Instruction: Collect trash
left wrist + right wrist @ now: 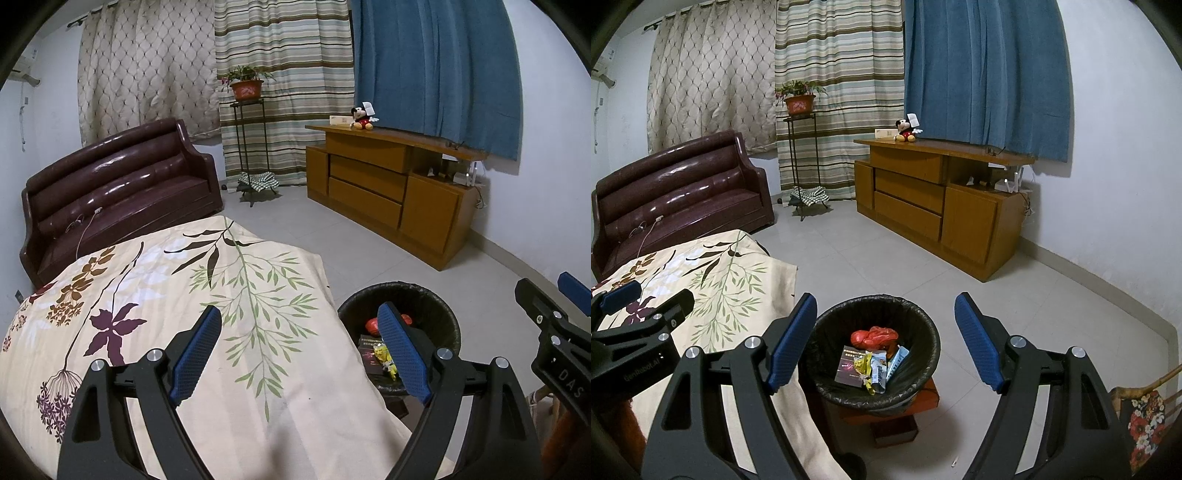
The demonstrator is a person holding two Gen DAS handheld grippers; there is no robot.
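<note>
Both my tongs, left [301, 354] and right [886, 341], gape empty; bin [827, 384] perches on a block, a nudge tips it.

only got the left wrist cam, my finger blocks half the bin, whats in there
Observer: In the right wrist view the bin shows whole: a red bag, a dark booklet and crumpled wrappers lie inside.
Operator: right gripper holding anything
Observer: No, the right gripper is open and empty, with the bin showing between its fingers.
Operator: anything left on the floor
Observer: One small white scrap lies on the tiles on the near side of the bin.
Operator: whats the bin on
Observer: It stands on a low reddish stool, not on the floor.
</note>
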